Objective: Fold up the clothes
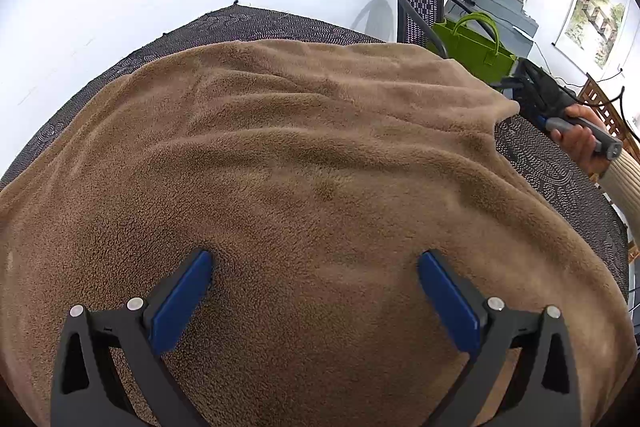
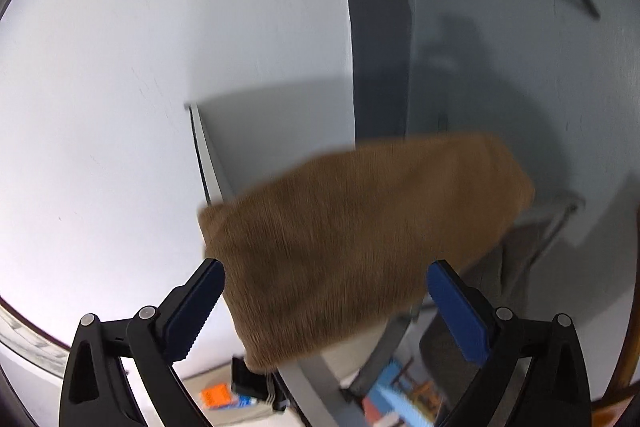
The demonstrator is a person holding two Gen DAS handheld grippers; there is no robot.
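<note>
Most of the brown fleece garment (image 1: 304, 163) lay unfolded on the dark patterned desk (image 1: 256, 23), one corner dangling between the wide-open right claw (image 2: 324, 291) as the left claw (image 1: 316, 275), equally wide, hovered empty.

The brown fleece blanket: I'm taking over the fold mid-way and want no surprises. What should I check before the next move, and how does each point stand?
1. Left gripper free to grasp: ok, jaws open over the brown fleece blanket, nothing pinched.
2. Right gripper gripping the corner: not ok, jaws wide open; the blurred fleece flap lies between them, pads not pressing.
3. Blanket flat: not ok, ridges run across its far half.
4. Blanket on the dark patterned table cover: ok at the far edge; near edge cannot tell.
5. Clearance on the right: not ok, the black chair and green bag stand close to the corner.
</note>
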